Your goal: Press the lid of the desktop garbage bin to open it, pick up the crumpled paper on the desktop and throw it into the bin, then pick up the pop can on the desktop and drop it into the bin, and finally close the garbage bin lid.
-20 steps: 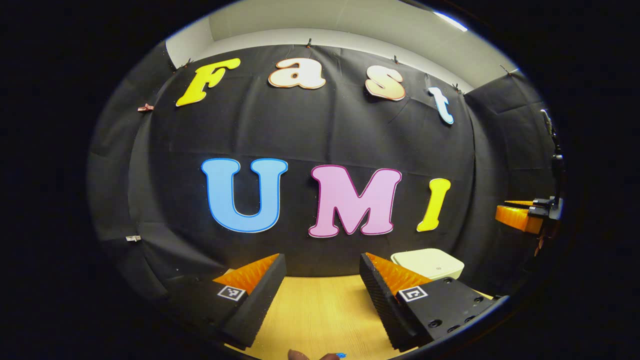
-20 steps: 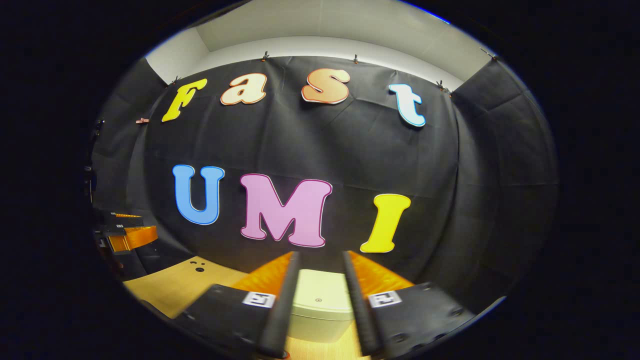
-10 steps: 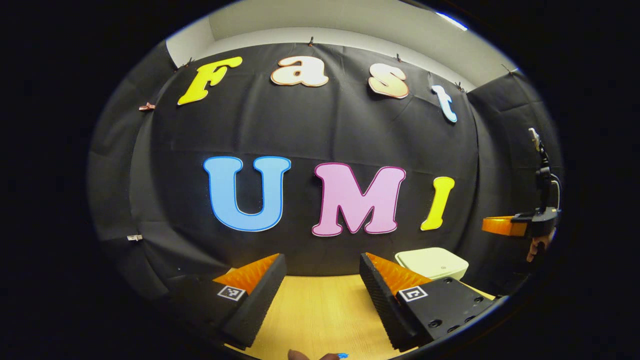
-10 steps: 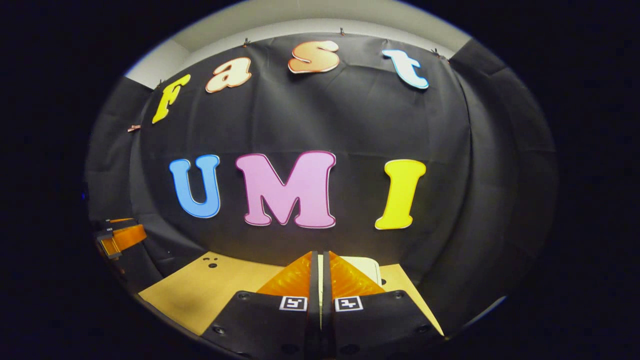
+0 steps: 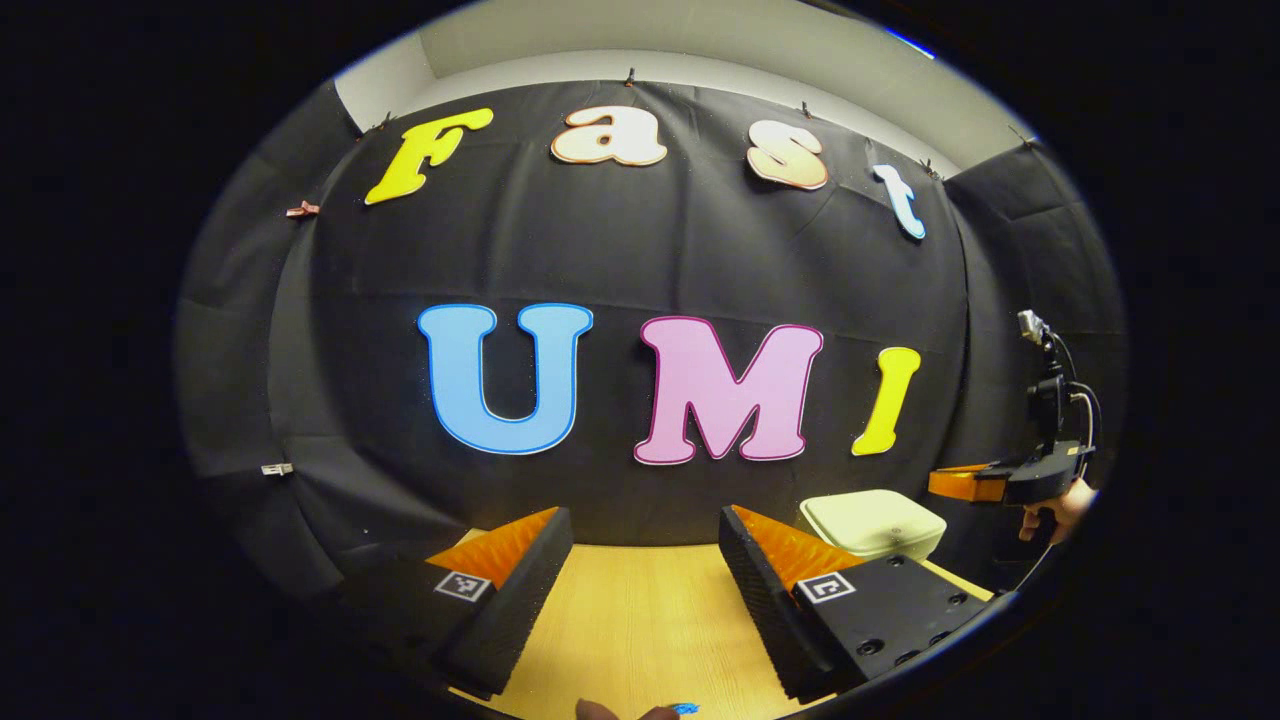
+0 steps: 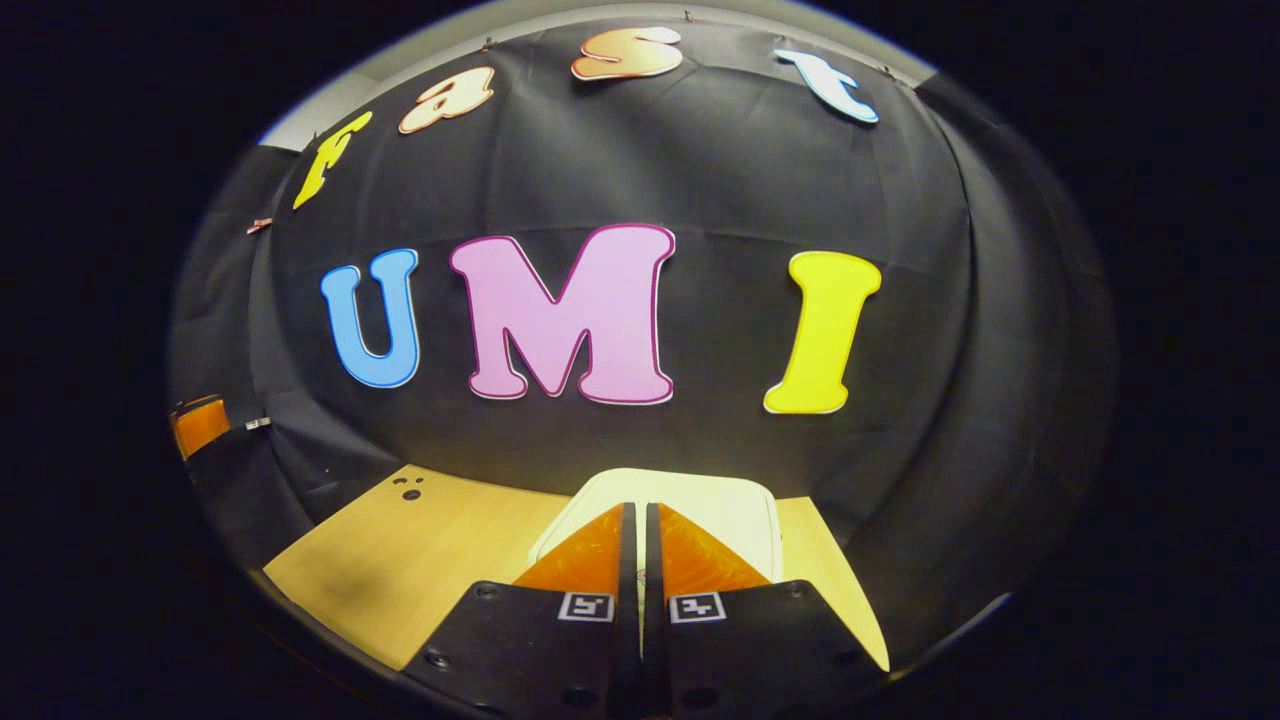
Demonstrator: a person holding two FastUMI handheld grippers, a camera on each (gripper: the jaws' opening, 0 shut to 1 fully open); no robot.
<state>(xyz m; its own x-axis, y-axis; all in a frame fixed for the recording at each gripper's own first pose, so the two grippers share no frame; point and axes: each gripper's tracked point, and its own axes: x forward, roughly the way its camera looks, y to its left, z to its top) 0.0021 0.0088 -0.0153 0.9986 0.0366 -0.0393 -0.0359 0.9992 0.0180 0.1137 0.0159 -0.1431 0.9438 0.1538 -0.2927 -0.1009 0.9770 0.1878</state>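
Note:
The cream-white garbage bin (image 5: 872, 522) stands at the far right of the wooden desktop (image 5: 640, 620), its flat lid down. In the right gripper view the bin's lid (image 6: 690, 495) lies just ahead of and below my right gripper (image 6: 637, 510), whose fingers are pressed together with nothing between them. From the left gripper view the right gripper (image 5: 965, 483) hovers just right of and above the bin, held by a hand (image 5: 1055, 505). My left gripper (image 5: 645, 520) is open over bare wood. A small blue-and-brown object (image 5: 640, 711) peeks in at the bottom edge of that view.
Black cloth walls close the desk at the back and both sides. A few small dark holes (image 6: 410, 488) mark the wood at the left in the right gripper view. The left gripper (image 6: 200, 425) shows at the far left edge there.
My right gripper has shut its fingers, then dropped and moved forward over the bin lid. The left gripper has hardly moved.

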